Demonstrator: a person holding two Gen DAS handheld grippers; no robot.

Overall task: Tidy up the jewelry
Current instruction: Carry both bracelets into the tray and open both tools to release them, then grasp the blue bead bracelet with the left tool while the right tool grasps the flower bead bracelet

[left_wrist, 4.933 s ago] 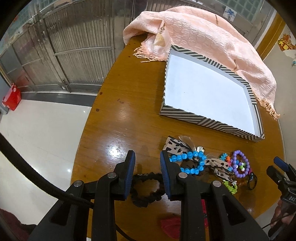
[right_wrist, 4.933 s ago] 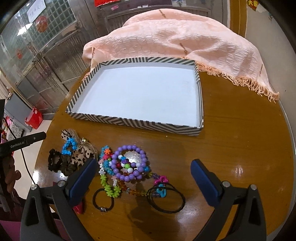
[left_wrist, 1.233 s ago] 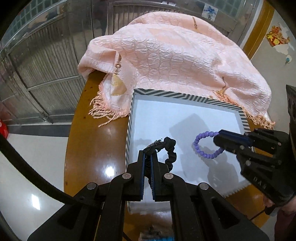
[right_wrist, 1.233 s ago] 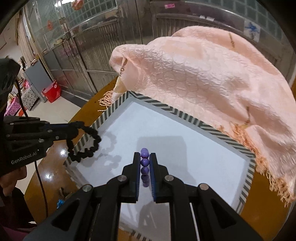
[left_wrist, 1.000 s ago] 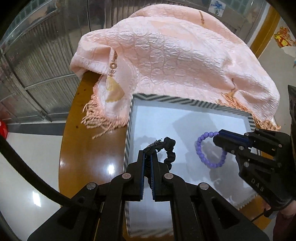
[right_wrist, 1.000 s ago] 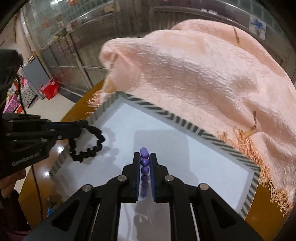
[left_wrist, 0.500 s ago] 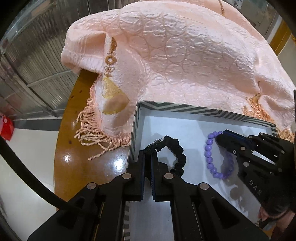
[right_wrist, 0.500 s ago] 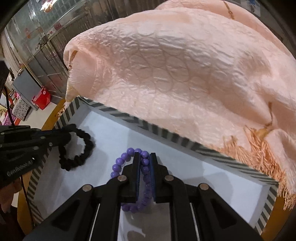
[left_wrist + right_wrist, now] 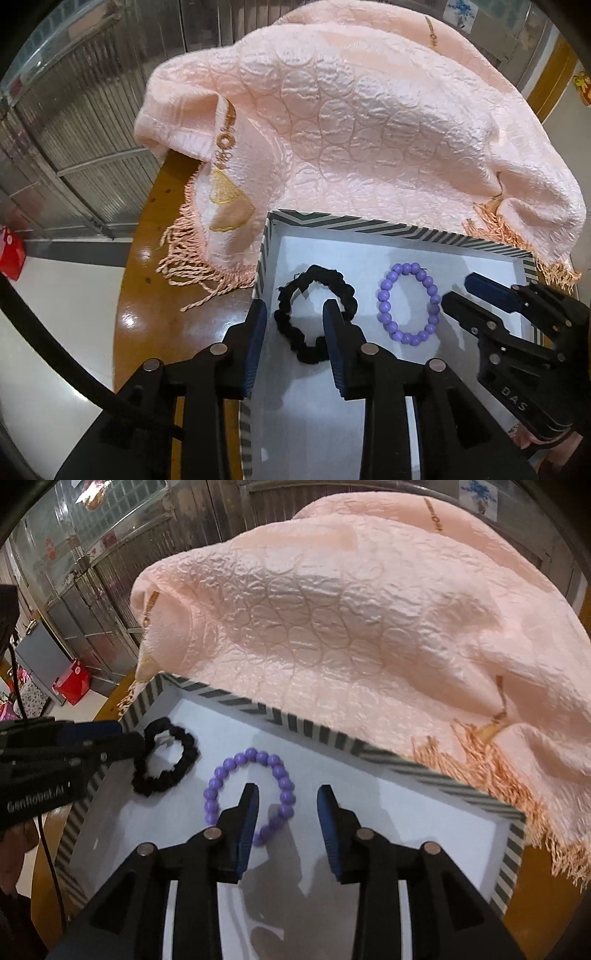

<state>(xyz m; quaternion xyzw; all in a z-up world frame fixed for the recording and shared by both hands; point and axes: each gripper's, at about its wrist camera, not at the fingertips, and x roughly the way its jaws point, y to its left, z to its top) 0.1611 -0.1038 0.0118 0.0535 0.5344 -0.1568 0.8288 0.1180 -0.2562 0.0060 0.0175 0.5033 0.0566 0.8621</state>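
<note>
Both tongs wide, empty: left gripper (image 9: 293,314), right gripper (image 9: 286,803). Black scrunchie (image 9: 314,314), purple bracelet (image 9: 408,303) flat, apart in tray (image 9: 369,417), frame centre: sorted separately.

Bright overhead light, glare on the table (image 9: 127,317), soft shadows in the tray (image 9: 413,808), fisheye-warped edges.

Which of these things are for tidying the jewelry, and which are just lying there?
For the job:
- black scrunchie lying in the tray
- purple bead bracelet beside it
- striped tray
- left gripper and right gripper, both open

Just lying about:
- pink fringed shawl
- wooden table
</note>
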